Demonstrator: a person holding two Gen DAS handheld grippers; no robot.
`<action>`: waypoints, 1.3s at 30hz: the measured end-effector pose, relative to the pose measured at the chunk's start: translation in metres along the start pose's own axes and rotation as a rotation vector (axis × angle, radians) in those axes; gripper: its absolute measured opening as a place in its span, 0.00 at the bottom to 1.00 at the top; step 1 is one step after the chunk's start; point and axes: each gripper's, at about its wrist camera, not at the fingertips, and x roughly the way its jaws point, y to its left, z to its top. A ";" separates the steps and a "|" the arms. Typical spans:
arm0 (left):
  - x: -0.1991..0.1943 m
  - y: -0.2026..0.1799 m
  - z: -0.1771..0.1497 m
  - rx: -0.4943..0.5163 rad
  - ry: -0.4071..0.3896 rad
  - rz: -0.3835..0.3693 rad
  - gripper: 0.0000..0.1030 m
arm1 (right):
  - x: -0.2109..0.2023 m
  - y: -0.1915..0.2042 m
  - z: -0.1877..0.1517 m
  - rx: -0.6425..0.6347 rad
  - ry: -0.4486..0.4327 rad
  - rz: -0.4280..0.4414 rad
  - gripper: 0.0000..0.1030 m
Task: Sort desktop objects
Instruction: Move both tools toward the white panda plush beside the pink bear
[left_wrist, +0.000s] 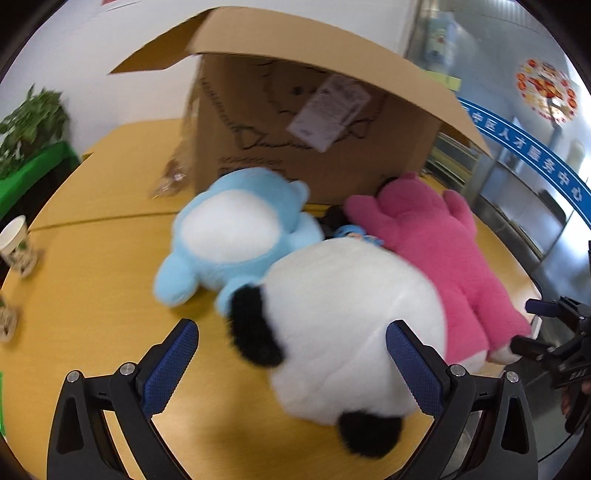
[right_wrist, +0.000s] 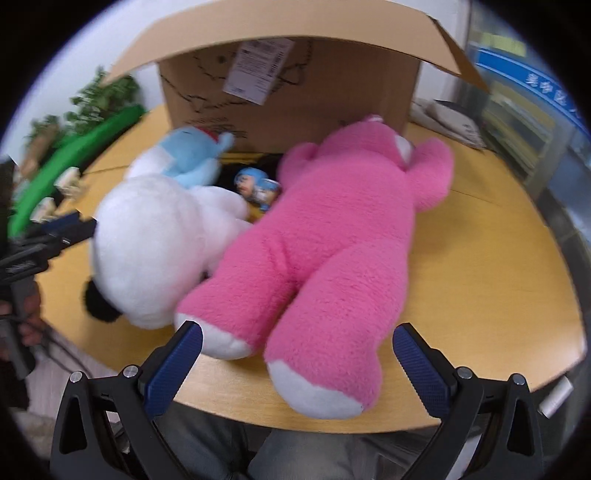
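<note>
Pink plush bear (right_wrist: 332, 236) lies face-down on the desk (right_wrist: 498, 258), touching the panda plush (left_wrist: 343, 325), both just before the cardboard box (left_wrist: 306, 133). Left gripper (left_wrist: 291, 343) and right gripper (right_wrist: 297, 345) stand wide, empty. Close squarely across each soft body, not a limb.

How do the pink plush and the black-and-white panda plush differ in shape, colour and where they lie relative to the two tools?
The pink plush is long and flat, stretched toward the cardboard box; the panda plush is round and bulky. The pink plush is pink with white feet; the panda plush is white with black patches. The pink plush's legs lie between the open right tool; the panda plush sits between the open left tool. Both rest on the wooden table, touching.
</note>
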 end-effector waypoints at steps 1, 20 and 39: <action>-0.002 0.005 -0.005 -0.011 0.003 0.027 1.00 | -0.001 -0.006 0.001 0.011 -0.010 0.032 1.00; -0.054 -0.043 -0.050 -0.076 0.004 0.294 1.00 | 0.018 -0.087 0.048 -0.111 -0.103 0.344 1.00; -0.076 -0.066 -0.081 -0.243 0.029 0.440 1.00 | 0.046 -0.058 0.103 -0.431 -0.101 0.515 1.00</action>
